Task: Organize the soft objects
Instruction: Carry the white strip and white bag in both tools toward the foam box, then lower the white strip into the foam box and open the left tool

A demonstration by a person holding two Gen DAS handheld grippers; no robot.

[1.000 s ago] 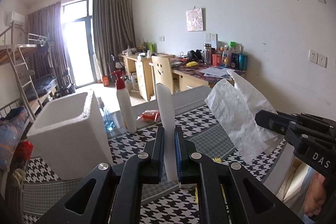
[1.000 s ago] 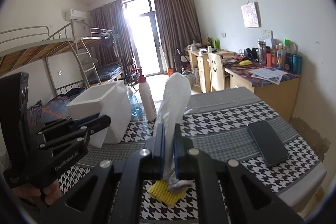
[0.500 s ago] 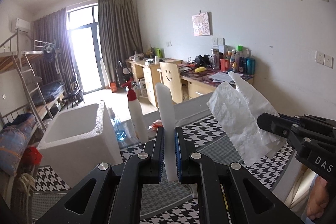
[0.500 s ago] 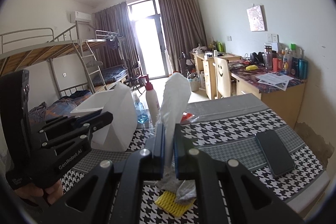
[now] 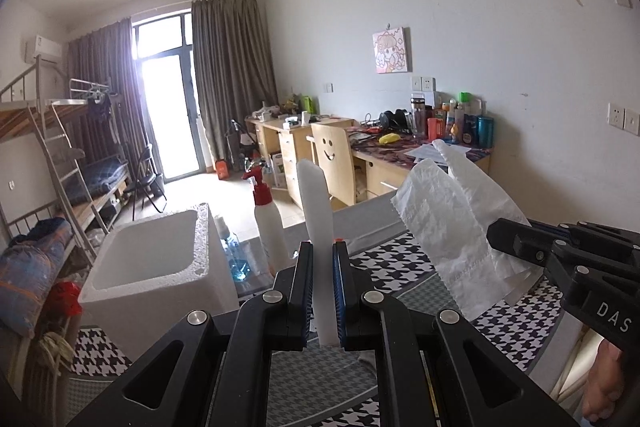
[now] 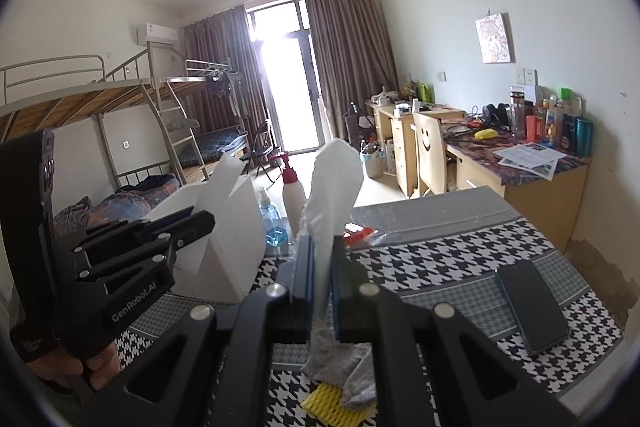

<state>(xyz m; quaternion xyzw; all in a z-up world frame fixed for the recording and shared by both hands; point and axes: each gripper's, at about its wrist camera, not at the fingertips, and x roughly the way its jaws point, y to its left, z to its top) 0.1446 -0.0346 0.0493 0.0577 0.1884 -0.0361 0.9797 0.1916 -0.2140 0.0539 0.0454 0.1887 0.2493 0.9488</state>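
Observation:
My left gripper (image 5: pixel 322 291) is shut on a white foam sheet (image 5: pixel 318 223) that stands upright between its jaws, above the houndstooth table (image 5: pixel 384 259). My right gripper (image 6: pixel 320 283) is shut on a white tissue (image 6: pixel 334 183); the tissue also shows in the left wrist view (image 5: pixel 452 227) at the right. A white foam box (image 5: pixel 156 267) stands open on the table's left. Below the right gripper a grey cloth (image 6: pixel 344 367) and a yellow foam net (image 6: pixel 332 407) lie on the table. The left gripper shows in the right wrist view (image 6: pixel 200 223) beside the box.
A white spray bottle (image 5: pixel 266 223) with a red head stands behind the box. A dark phone (image 6: pixel 532 311) lies at the table's right. A red packet (image 6: pixel 358 233) lies at the far edge. Desks, a chair and a bunk bed are beyond.
Both grippers have risen and tilted up with their loads; the table and foam box sit lower in both views. The grey cloth now shows more fully under the right gripper.

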